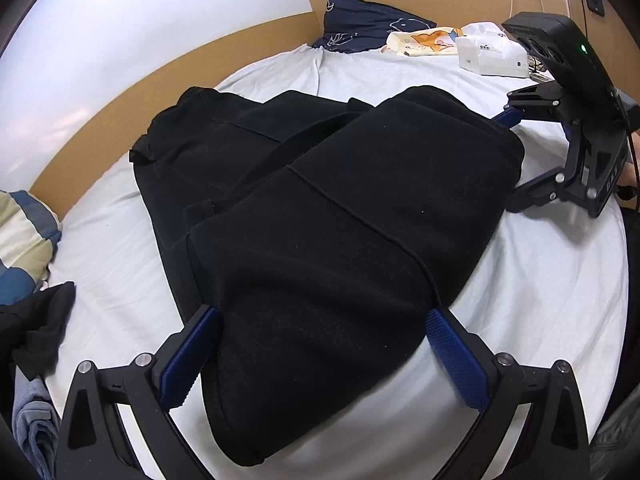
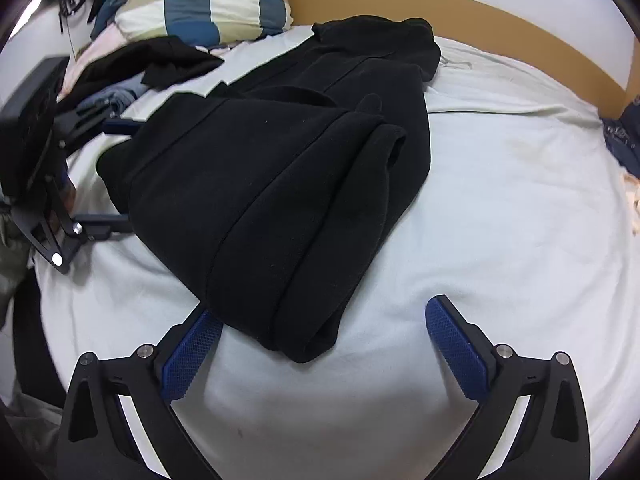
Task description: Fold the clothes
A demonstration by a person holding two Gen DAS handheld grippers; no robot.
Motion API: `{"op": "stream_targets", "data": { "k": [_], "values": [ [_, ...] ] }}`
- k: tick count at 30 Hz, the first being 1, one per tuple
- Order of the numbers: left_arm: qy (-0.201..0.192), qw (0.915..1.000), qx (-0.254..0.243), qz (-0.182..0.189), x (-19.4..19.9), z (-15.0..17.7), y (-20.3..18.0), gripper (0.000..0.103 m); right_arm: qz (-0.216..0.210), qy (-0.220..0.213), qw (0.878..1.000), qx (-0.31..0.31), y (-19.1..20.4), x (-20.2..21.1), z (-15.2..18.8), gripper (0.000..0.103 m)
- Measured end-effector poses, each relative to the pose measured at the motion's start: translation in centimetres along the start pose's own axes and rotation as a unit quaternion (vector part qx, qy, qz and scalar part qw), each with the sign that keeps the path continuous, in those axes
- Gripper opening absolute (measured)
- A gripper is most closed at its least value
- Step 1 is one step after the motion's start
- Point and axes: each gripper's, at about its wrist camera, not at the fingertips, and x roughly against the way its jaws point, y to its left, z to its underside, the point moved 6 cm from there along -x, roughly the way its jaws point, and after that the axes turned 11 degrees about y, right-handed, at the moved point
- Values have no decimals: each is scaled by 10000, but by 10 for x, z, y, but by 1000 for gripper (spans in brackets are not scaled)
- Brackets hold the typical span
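Centrally, 1 black garment (image 1: 320, 208), folded over itself, lies on the pale bedsheet (image 2: 500, 208). Left gripper (image 1: 322, 344): jaws spread wide, straddling the garment's near corner, gripping nothing. Right gripper (image 2: 324, 340): jaws wide apart at the garment's opposite edge, empty. Striped pillow (image 2: 208, 4) beyond the garment.

Folded garment (image 1: 340, 216) flat on bed sheet (image 1: 520, 300), directly ahead of left gripper (image 1: 320, 344), near end between its spread fingers. Right gripper (image 2: 324, 332) at garment's other side, corner just ahead between open fingers. Beyond garment from left gripper: pillow (image 1: 368, 24), tissue pack (image 1: 492, 54). Clothes pile (image 2: 132, 68), quilt (image 2: 208, 4) ahead-left of right gripper.
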Motion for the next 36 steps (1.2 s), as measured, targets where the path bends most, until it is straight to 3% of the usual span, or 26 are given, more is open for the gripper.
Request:
{"op": "stream_targets", "data": {
  "k": [6,36],
  "values": [
    [-16,9998,-68,-200,0,1,-4,103,159,59,9998,54,-3,-9,-12,103],
    [28,9999,-17,-126,2,1,-5,103,145,59,9999,61,-6,-11,-14,103]
  ]
}}
